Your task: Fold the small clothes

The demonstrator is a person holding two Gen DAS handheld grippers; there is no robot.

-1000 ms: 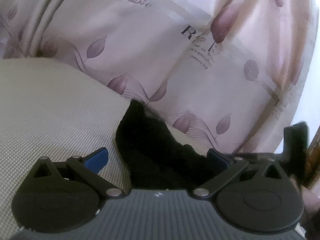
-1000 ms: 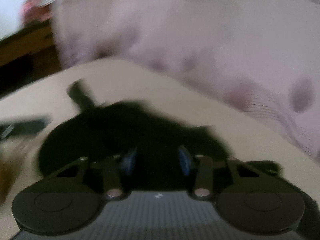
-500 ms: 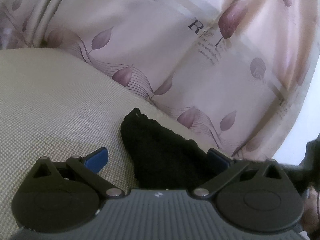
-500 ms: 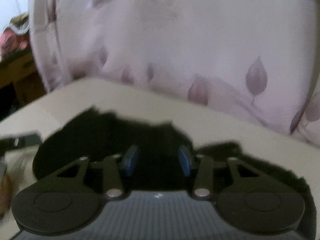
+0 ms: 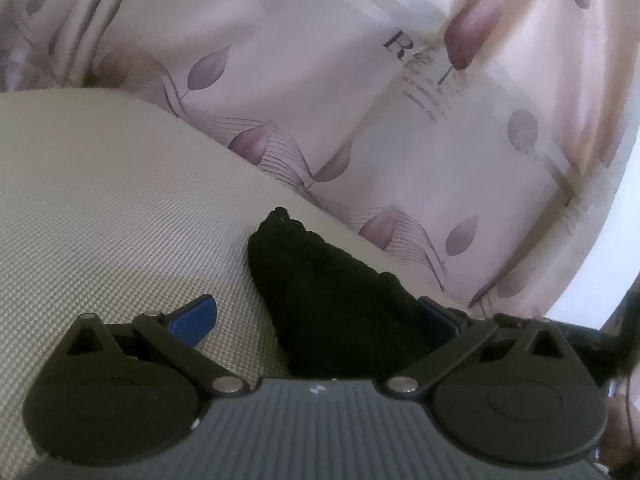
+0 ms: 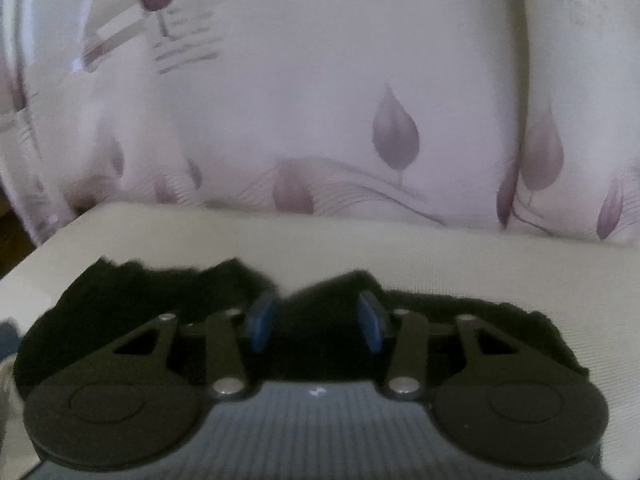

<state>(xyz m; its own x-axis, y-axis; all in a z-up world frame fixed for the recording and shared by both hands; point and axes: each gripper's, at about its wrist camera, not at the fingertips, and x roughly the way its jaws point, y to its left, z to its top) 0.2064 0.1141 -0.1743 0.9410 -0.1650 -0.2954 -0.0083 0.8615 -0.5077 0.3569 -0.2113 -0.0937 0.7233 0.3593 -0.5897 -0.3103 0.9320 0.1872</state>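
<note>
A small black garment (image 5: 316, 272) lies on the beige woven surface (image 5: 100, 220). In the left wrist view one pointed end of it reaches away from me. My left gripper (image 5: 316, 316) stands wide open over it; the cloth lies against the right finger, and the left pad (image 5: 196, 316) is over bare surface. In the right wrist view the black garment (image 6: 120, 296) spreads left and right under my right gripper (image 6: 316, 316). A raised bunch of the cloth sits pinched between its blue pads (image 6: 260, 320), which stand partly closed on it.
A pale curtain or sheet printed with purple leaves (image 5: 360, 100) hangs close behind the surface's far edge (image 6: 320, 220). A dark object and part of a hand show at the right edge of the left wrist view (image 5: 624, 320). The surface drops off at the left in the right wrist view (image 6: 24, 248).
The garment's pointed end has sunk from against the curtain down onto the surface. The right gripper swept sideways along the curtain with black cloth between its pads, and the garment now stretches wider beneath it.
</note>
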